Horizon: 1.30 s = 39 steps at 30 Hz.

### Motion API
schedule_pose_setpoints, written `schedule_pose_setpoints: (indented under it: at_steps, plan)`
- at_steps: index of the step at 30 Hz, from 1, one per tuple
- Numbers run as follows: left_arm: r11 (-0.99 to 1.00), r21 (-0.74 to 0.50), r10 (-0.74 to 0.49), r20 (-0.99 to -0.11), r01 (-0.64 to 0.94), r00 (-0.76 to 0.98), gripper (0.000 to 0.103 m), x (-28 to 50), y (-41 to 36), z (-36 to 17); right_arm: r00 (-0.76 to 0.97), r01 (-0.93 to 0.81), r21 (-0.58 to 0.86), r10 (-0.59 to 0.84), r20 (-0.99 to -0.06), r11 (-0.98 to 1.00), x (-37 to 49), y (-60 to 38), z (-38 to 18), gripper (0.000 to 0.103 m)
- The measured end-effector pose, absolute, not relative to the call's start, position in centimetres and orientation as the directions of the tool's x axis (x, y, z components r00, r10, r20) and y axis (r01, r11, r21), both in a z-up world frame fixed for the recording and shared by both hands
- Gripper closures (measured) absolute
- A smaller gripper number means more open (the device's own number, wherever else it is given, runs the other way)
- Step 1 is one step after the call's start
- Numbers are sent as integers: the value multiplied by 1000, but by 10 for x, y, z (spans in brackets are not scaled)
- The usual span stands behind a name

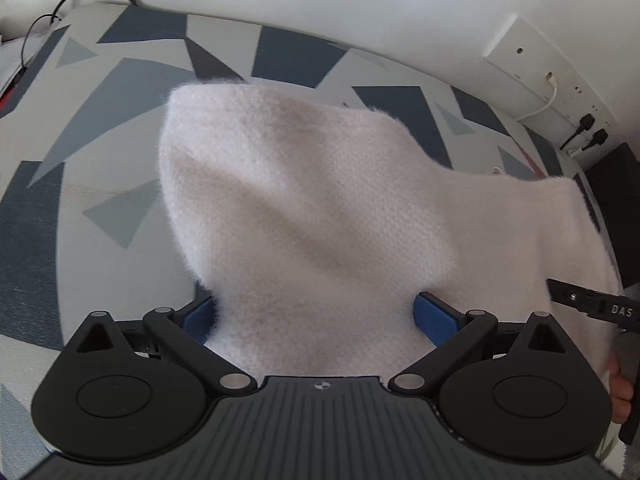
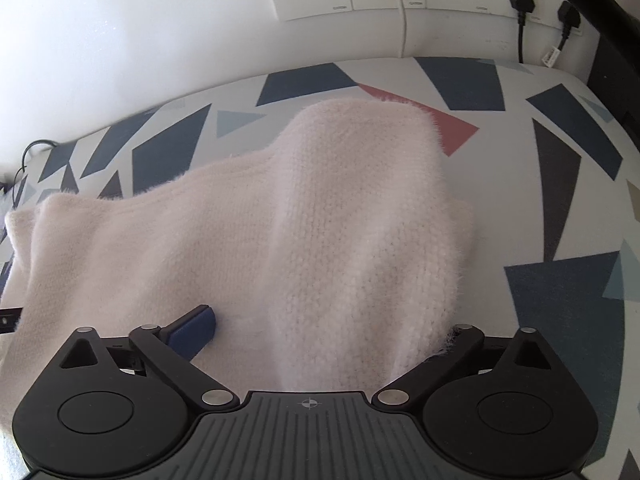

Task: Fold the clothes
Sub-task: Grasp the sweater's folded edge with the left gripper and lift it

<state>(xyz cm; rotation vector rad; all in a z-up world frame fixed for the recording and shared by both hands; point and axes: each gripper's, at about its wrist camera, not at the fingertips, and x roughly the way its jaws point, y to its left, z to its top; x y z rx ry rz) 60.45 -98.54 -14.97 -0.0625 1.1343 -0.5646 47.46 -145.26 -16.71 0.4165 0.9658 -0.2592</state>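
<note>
Midway, judging by drape: sweater lifted over patterned bed, bulging toward 12 o'clock. Left gripper and right gripper both spread wide around thick fabric; firm pinch unconfirmed. Laying flat, final fold remaining.

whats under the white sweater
The patterned cloth with blue, grey and red shapes shows around the sweater and runs beneath it. Whatever lies directly below the sweater is covered, so that cannot be told.

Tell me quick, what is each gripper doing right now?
Left gripper: jaws wide apart, fluffy white sweater bunched between them; a firm grip cannot be told.
Right gripper: the same, sweater between wide jaws; grip cannot be told.
</note>
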Motion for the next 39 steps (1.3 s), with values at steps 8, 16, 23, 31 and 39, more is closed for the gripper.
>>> schedule_pose_setpoints:
  at_steps: [8,16,23,31,39]
  plan:
    - [872,-349,-454,-840,344,299,52,599,-986,-144,592,355,316,50,-804,880,475,-1448,-163,56]
    - [918,-322,-389,-841,230,375,77,584,-969,-115,652,390,319,-14,-758,864,459,-1437,-150,62]
    - [925,-306,-379,-790,227,481,82,564,-949,-80,723,351,319,-39,-689,880,450,-1431,-114,63]
    - [913,-367,-403,-748,177,528,82,541,-912,-61,789,257,299,-21,-614,919,442,-1413,-64,64]
    - [867,-383,-494,-745,317,449,76,543,-940,-95,720,366,301,-64,-691,881,430,-1437,-80,63]
